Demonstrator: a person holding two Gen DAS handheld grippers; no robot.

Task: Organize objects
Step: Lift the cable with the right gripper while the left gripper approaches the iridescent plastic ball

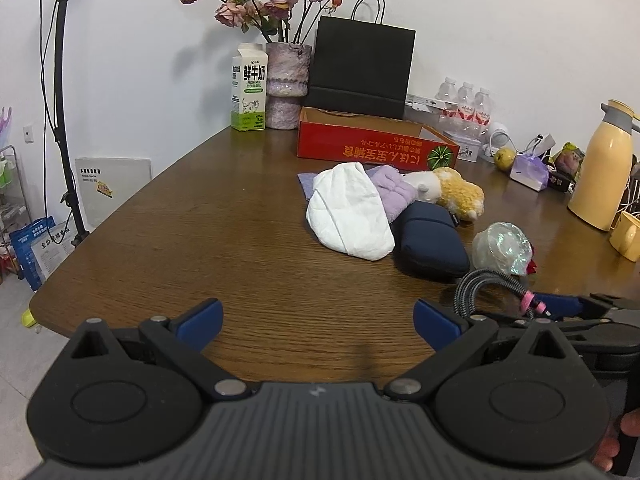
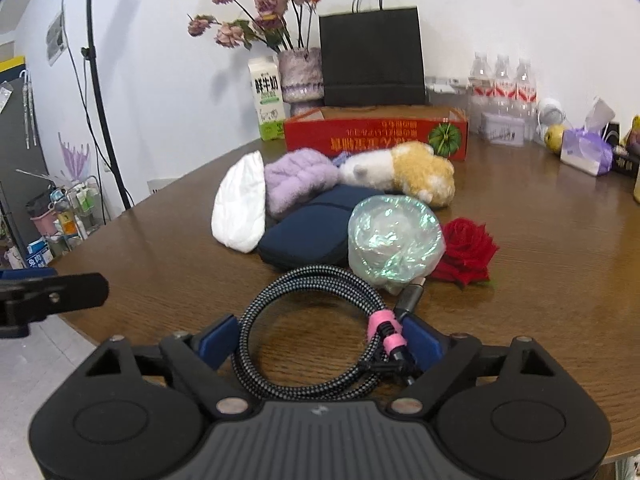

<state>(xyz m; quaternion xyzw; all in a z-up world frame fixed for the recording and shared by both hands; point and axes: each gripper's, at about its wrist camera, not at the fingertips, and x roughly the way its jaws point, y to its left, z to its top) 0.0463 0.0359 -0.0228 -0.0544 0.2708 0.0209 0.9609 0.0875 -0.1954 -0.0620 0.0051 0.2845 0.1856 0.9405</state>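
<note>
Left gripper [image 1: 318, 322] spread wide over bare table [image 1: 208, 240] near its rounded edge, nothing between. Right gripper [image 2: 320, 340] spread around coiled cable [image 2: 316, 332], contact with pads unclear; cable end hidden beneath iridescent wrapped bundle [image 2: 394, 236].

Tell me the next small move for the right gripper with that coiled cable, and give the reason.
Probably close the right gripper on the coiled cable. The coil lies on the table between the blue pads, one pad at each side of it, but whether they press it yet I cannot tell. Once gripped, it could likely go to the red box behind the pile.
</note>
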